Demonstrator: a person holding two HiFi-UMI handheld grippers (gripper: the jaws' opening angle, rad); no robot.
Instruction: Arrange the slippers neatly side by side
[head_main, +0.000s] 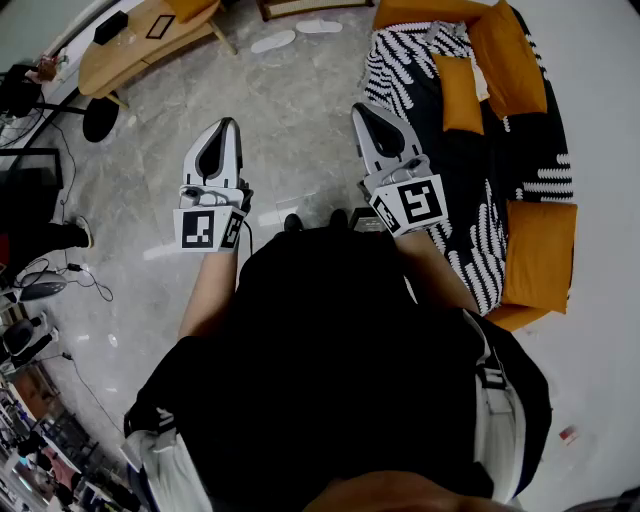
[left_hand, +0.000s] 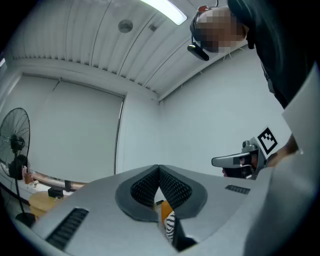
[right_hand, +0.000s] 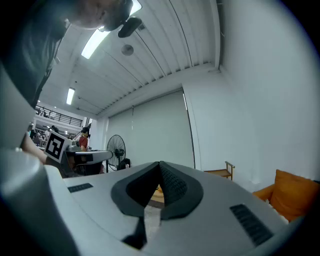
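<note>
In the head view, two white slippers lie on the far grey floor, near each other at different angles and well apart from both grippers. The person's forearms reach forward, holding the left gripper and the right gripper level. Each carries one marker cube with black-and-white squares. At the right stands a black-and-white patterned sofa with at least three orange cushions. In the left gripper view, the claw's tips are pressed together on nothing, and one fan stands at the left. In the right gripper view, that claw is likewise pressed together and empty.
</note>
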